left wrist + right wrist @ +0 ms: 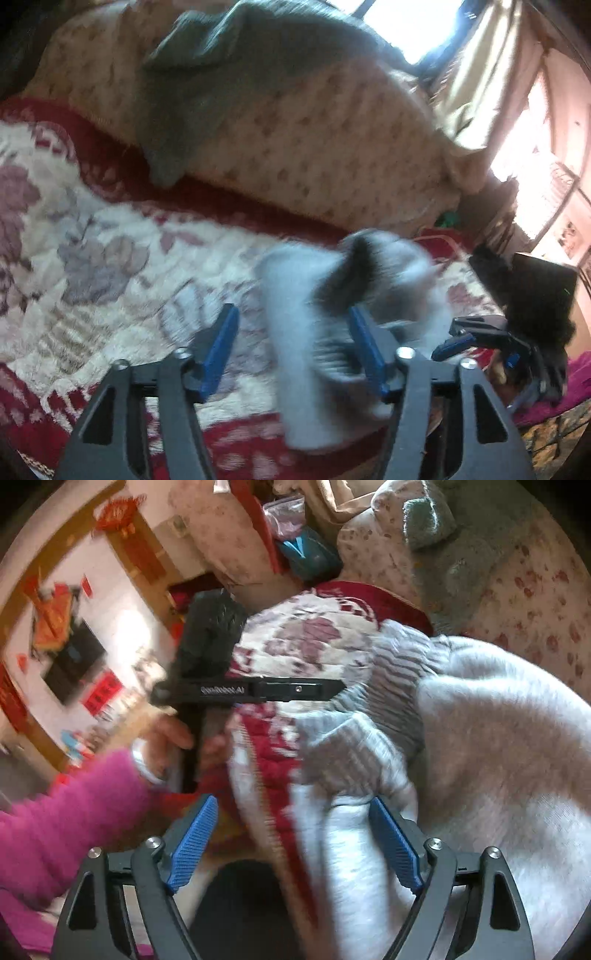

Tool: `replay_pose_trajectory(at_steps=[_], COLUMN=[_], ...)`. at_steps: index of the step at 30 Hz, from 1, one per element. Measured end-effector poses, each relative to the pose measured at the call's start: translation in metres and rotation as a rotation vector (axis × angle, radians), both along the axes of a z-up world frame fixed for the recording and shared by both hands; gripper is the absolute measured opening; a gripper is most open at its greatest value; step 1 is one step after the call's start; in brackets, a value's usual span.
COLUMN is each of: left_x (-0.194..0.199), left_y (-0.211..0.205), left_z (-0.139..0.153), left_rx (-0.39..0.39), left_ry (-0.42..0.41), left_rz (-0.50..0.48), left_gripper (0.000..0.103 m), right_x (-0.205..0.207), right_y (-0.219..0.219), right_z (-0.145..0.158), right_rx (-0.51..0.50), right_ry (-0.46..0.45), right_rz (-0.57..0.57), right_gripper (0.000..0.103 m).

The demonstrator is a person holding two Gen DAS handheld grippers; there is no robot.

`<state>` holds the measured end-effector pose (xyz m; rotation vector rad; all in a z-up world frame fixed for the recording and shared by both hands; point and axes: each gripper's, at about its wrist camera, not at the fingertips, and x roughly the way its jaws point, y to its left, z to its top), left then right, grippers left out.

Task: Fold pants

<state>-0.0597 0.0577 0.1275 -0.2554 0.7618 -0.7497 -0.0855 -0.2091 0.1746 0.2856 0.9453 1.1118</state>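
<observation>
Pants [317, 332] in pale grey knit are lying bunched on the red and cream floral blanket [92, 229] that covers the bed, near the edge where the person is working, with the ribbed waistband [399, 672] showing in the right wrist view. Left tongs [291, 347] are standing wide, and a blurred stretch of the fabric is lying between the blue pads [218, 343] without being pinched. Right tongs [295, 845] are standing wide as well, with a fold of the cloth between the jaws but loose from them. In all likelihood both are opening so that the cloth settles flat where it has been laid. A hand [170, 738] in a pink sleeve [74, 805] is gripping the left tool's handle at the bed's near edge. A patterned quilt [314, 147] and a grey garment [229, 74] are lying along the far edge, well apart from the pants.
</observation>
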Motion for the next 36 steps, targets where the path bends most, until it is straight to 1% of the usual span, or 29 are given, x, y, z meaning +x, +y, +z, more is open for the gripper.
replay_pose_trajectory(at_steps=[1,3,4,5,7,9,11,14,16,17,19,21,23,26,28,31,32,34,36], left_x=[-0.005,-0.013,-0.019,-0.024,-0.035,-0.046,-0.053,-0.058,-0.062,-0.063,-0.065,-0.068,-0.071,-0.073,-0.074,-0.083,-0.087,-0.092,-0.095], left_y=[-0.001,-0.014,-0.021,-0.027,-0.048,-0.068,-0.094,-0.123,-0.139,-0.145,-0.153,-0.159,-0.162,-0.163,-0.158,-0.152,-0.152,-0.154,-0.154], left_z=[0.008,0.026,0.034,0.039,0.05,0.055,0.055,0.047,0.038,0.033,0.024,0.017,0.008,-0.011,-0.025,-0.035,-0.037,-0.04,-0.043], left_rx=[-0.011,-0.032,-0.045,-0.058,-0.063,-0.044,-0.022,-0.009,0.015,0.026,0.057,0.088,0.123,0.177,0.175,0.167,0.175,0.186,0.189], left_ry=[-0.021,-0.055,-0.064,-0.067,-0.077,-0.089,-0.086,-0.062,-0.06,-0.055,-0.047,-0.054,-0.059,-0.022,0.002,-0.024,-0.039,-0.062,-0.071], left_rz=[-0.004,-0.024,-0.04,-0.054,-0.082,-0.098,-0.11,-0.122,-0.118,-0.114,-0.093,-0.073,-0.058,-0.018,-0.003,0.009,0.012,0.02,0.034], left_gripper=[0.07,0.076,0.079,0.085,0.087,0.087,0.087,0.087,0.087,0.087,0.087,0.087,0.087,0.087,0.087,0.087,0.087,0.087,0.087], right_x=[-0.004,-0.012,-0.015,-0.016,-0.015,-0.012,-0.001,0.012,0.019,0.019,0.024,0.026,0.028,0.037,0.043,0.053,0.057,0.067,0.077], right_y=[-0.016,-0.046,-0.063,-0.071,-0.095,-0.112,-0.118,-0.128,-0.133,-0.136,-0.128,-0.122,-0.118,-0.109,-0.104,-0.095,-0.093,-0.091,-0.089], right_z=[0.01,0.021,0.026,0.029,0.032,0.026,0.018,0.012,0.005,0.007,0.004,0.002,-0.001,-0.013,-0.021,-0.028,-0.032,-0.039,-0.048], right_rx=[0.029,0.048,0.037,0.017,-0.088,-0.17,-0.231,-0.257,-0.261,-0.263,-0.289,-0.334,-0.357,-0.395,-0.422,-0.476,-0.49,-0.498,-0.508], right_ry=[-0.012,-0.052,-0.076,-0.093,-0.158,-0.178,-0.173,-0.146,-0.114,-0.112,-0.12,-0.136,-0.146,-0.147,-0.153,-0.205,-0.202,-0.175,-0.151], right_rz=[-0.029,-0.092,-0.135,-0.167,-0.277,-0.353,-0.417,-0.478,-0.511,-0.517,-0.534,-0.541,-0.534,-0.538,-0.548,-0.576,-0.581,-0.595,-0.595], right_gripper=[0.089,0.089,0.09,0.09,0.091,0.091,0.091,0.091,0.091,0.091,0.091,0.091,0.091,0.091,0.091,0.091,0.091,0.096,0.096])
